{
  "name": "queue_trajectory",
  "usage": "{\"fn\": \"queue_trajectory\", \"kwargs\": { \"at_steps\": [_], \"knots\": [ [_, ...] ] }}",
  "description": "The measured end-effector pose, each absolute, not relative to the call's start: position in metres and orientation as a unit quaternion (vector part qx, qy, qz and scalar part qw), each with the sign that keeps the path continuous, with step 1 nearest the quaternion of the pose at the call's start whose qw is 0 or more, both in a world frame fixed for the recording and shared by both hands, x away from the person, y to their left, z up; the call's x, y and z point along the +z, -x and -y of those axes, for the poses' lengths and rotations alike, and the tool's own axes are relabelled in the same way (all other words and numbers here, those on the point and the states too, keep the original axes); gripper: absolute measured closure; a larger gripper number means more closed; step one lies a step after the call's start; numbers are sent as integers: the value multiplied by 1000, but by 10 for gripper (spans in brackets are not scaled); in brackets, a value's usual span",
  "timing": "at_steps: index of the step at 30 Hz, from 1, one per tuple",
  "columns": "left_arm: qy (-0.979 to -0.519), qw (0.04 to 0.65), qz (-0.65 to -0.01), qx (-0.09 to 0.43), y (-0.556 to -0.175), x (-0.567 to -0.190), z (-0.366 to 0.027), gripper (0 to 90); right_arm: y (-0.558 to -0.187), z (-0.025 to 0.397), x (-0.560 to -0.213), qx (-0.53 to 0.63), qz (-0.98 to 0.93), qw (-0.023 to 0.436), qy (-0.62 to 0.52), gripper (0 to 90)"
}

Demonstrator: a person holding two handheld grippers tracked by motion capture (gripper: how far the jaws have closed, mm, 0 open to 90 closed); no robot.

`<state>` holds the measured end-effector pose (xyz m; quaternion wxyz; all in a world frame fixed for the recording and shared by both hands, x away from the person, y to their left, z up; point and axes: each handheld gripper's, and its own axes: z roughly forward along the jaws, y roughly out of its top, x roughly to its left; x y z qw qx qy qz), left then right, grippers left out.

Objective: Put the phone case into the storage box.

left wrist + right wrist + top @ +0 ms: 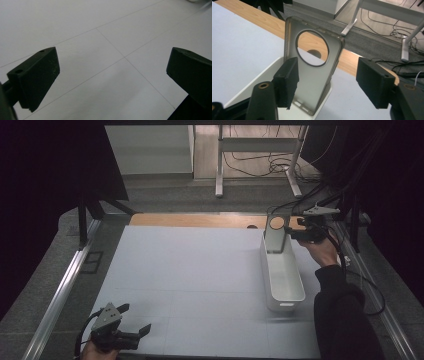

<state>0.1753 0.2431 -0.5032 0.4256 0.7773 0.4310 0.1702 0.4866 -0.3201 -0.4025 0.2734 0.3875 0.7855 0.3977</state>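
Translucent grey soft-plastic phone case [312, 77] with large round camera cutout stands upright, leaning on far end wall of long white plastic bin [283, 285] at table's right side. Right gripper [328, 82]: jaws apart, straddling case; whether left jaw touches it, cannot tell. Left gripper [112, 75]: jaws wide apart, nothing between, over white tabletop [100, 25] near front-left corner.

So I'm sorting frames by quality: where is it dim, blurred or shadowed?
High view: dim, with black surrounds, the white bin readable. Left gripper view: a soft shadow on the white mat between the jaws, far corner smeared. Right gripper view: the phone case sharp, near jaws slightly soft.
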Motion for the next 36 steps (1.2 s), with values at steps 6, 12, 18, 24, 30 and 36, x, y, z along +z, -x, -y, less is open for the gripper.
{"fn": "queue_trajectory", "kwargs": {
  "at_steps": [6, 12, 18, 24, 30, 36],
  "knots": [
    [-779, 424, -429, 171, -174, -503, -244, 4, -482, 322, -403, 400, -784, 259, -398, 295],
    [-782, 422, -426, 168, -175, -503, -243, 3, -473, 323, -404, 410, -782, 228, -411, 235],
    [-783, 425, -423, 165, -175, -504, -243, 0, -465, 323, -404, 417, -780, 209, -417, 191],
    [-783, 428, -419, 165, -175, -504, -244, 0, -455, 319, -407, 423, -782, 175, -423, 115],
    [-784, 427, -420, 164, -175, -504, -244, 0, -442, 309, -408, 412, -788, 163, -427, 56],
    [-783, 427, -421, 163, -175, -504, -244, 0, -426, 300, -413, 394, -800, 162, -423, 8]
  ]
}}
